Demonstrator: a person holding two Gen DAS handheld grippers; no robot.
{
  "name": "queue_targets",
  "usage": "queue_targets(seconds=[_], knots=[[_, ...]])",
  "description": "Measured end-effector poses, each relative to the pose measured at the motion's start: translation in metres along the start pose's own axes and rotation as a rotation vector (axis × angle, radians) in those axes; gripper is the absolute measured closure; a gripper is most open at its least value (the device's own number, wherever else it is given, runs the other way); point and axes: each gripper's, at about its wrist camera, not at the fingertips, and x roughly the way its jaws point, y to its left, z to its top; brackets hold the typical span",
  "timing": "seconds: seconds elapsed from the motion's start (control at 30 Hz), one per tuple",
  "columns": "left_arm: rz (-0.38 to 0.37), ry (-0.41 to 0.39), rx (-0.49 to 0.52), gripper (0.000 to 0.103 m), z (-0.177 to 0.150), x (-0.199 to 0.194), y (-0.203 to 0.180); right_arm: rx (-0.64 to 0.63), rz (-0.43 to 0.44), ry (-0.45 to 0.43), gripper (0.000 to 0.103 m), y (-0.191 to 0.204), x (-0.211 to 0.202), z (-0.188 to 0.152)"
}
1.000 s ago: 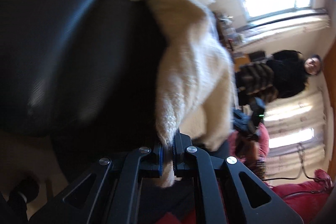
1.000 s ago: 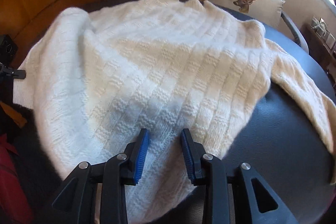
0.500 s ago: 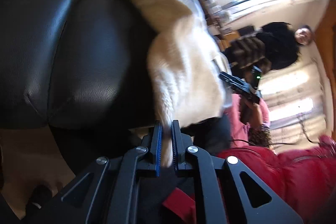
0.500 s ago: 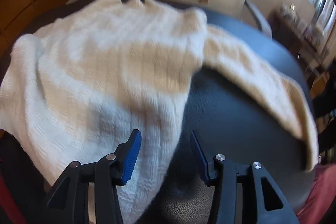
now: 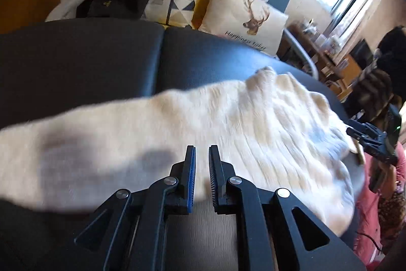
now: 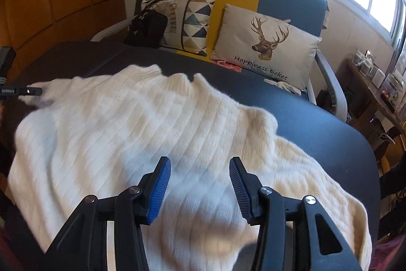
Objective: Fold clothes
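Note:
A cream knitted sweater [image 6: 127, 131] lies spread on the black padded table [image 6: 317, 123]. In the left wrist view one sleeve [image 5: 88, 133] lies across the sweater's body [image 5: 266, 123], blurred by motion. My left gripper [image 5: 202, 147] hovers above it. Its jaws are opening, with a narrow gap and nothing between them. My right gripper [image 6: 199, 160] stands open above the sweater's near part, its blue pads wide apart and empty. The other sleeve [image 6: 330, 189] trails toward the table's right edge.
Behind the table stands a sofa with a deer cushion [image 6: 266, 42], a patterned cushion [image 6: 195, 22] and a black handbag [image 6: 147, 27]. A side table with small items [image 6: 375, 75] is at the right. A person in a pink sleeve [image 5: 380, 194] stands by the table's right edge.
My left gripper swung from the table's edge, where it gripped the sleeve, to above the table. The sleeve now lies across the sweater and the jaws have parted. My right gripper opened and drew back.

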Motion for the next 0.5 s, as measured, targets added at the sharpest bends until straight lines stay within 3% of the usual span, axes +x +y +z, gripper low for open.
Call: queue_targets(seconds=[0.17,0.23,0.33,0.4,0.5], knots=[[0.137,0.070,0.106,0.092,0.021,0.049,-0.002,0.001,0.015,0.067,0.054,0.000,0.049,0.021],[0.184,0.016,0.181,0.092,0.022,0.053,-0.005,-0.021,-0.011,0.115,0.054,0.001,0.071,0.021],[0.284,-0.022,0.181,0.088,0.027,0.057,0.002,0.031,-0.061,0.209,0.050,-0.013,0.106,0.011],[0.385,-0.053,0.166,0.078,0.032,0.060,0.013,0.169,-0.038,0.155,0.049,-0.036,0.108,0.011],[0.468,-0.074,0.143,0.082,0.043,0.066,0.023,0.202,-0.103,0.122,0.049,-0.046,0.114,0.015]])
